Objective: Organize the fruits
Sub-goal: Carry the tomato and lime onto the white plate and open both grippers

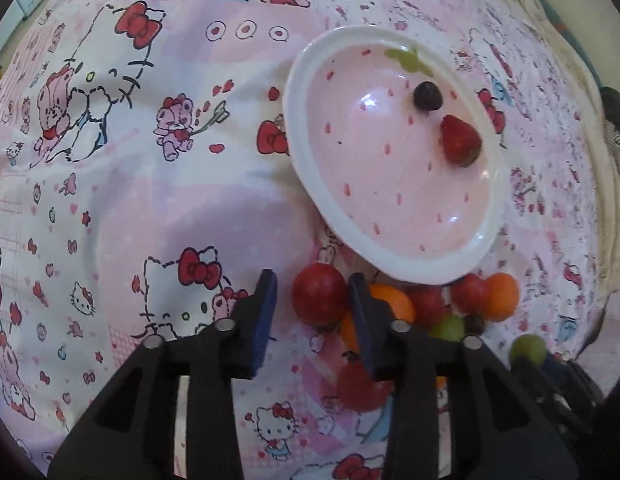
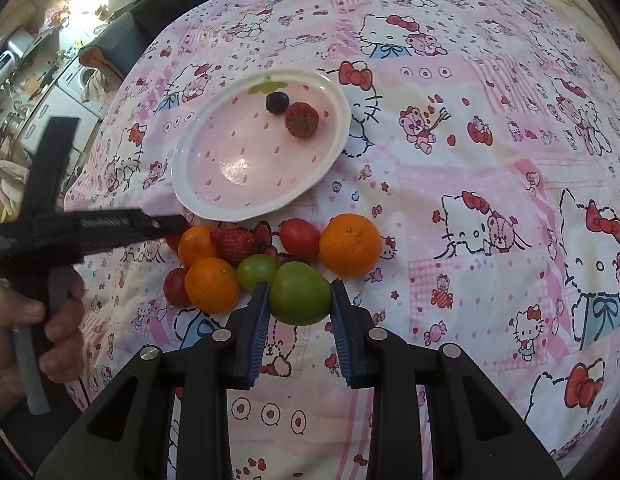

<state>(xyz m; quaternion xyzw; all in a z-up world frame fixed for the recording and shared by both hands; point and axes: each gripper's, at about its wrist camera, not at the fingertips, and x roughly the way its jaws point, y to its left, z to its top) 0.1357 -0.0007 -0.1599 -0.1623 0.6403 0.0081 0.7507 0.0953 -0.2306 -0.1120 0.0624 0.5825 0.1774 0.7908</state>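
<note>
plate point(image 2: 189, 168) has just a blueberry point(image 2: 277, 102) & strawberry point(image 2: 301, 119); most fruit left; my r gripper point(image 2: 297, 300) clamps the green fruit point(image 2: 299, 294); l gripper point(image 1: 314, 292) open round a red fruit point(image 1: 320, 294).

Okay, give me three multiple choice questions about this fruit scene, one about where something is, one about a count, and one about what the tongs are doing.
1. Where is the blueberry?
A. on the plate
B. in the fruit pile
C. in the tongs

2. How many fruits lie on the plate?
A. none
B. two
C. five

3. What sits between the right tongs?
A. an orange
B. nothing
C. a green fruit

Answers: 1 A, it lies beside the strawberry on the plate. 2 B, only blueberry and strawberry. 3 C, the pads flank the green fruit.
</note>
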